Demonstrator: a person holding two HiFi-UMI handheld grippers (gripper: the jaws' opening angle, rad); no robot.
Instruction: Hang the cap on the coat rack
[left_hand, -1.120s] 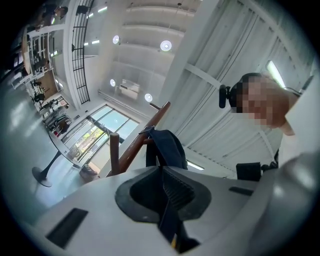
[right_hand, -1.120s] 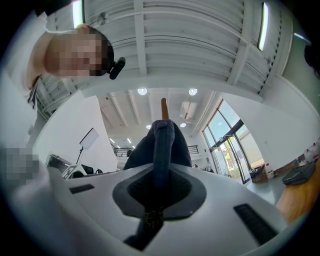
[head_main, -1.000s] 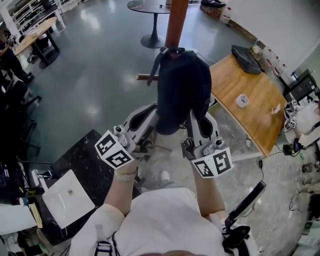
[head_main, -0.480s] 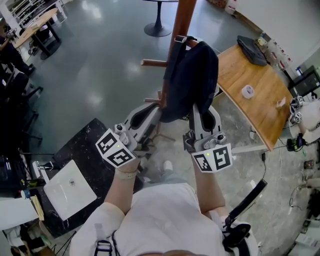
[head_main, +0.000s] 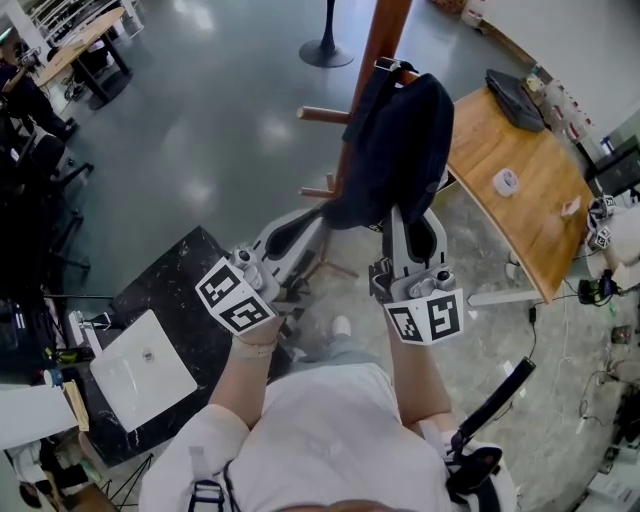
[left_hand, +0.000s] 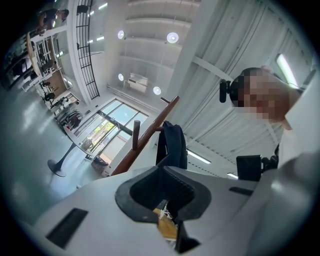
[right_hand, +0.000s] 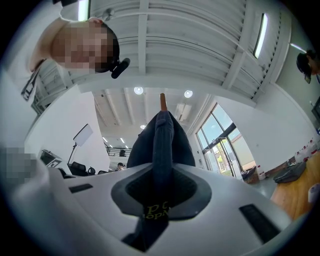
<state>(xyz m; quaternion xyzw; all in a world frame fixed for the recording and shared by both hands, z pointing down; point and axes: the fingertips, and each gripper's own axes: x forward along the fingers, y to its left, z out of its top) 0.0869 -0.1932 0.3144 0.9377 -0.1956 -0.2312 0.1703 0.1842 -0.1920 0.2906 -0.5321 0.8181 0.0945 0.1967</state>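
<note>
The dark navy cap (head_main: 395, 150) hangs against the reddish-brown coat rack pole (head_main: 378, 50), its back strap up by a peg. My right gripper (head_main: 405, 215) is shut on the cap's lower edge. In the right gripper view the cap (right_hand: 160, 145) runs up from my pinched jaws (right_hand: 157, 200), and a peg tip (right_hand: 162, 101) sticks out above it. My left gripper (head_main: 315, 218) is just left of the cap, shut, with nothing in it. In the left gripper view (left_hand: 162, 197) the cap (left_hand: 172, 147) hangs beside the slanted pole (left_hand: 145, 142).
More pegs (head_main: 322, 114) jut left from the pole. A curved wooden desk (head_main: 520, 215) with a tape roll (head_main: 506, 181) and a dark bag (head_main: 515, 95) stands at the right. A black table (head_main: 165, 295) with a white board (head_main: 145, 365) is at the lower left.
Both grippers and the cap have risen closer to the pole; the cap's top now sits against the peg.
</note>
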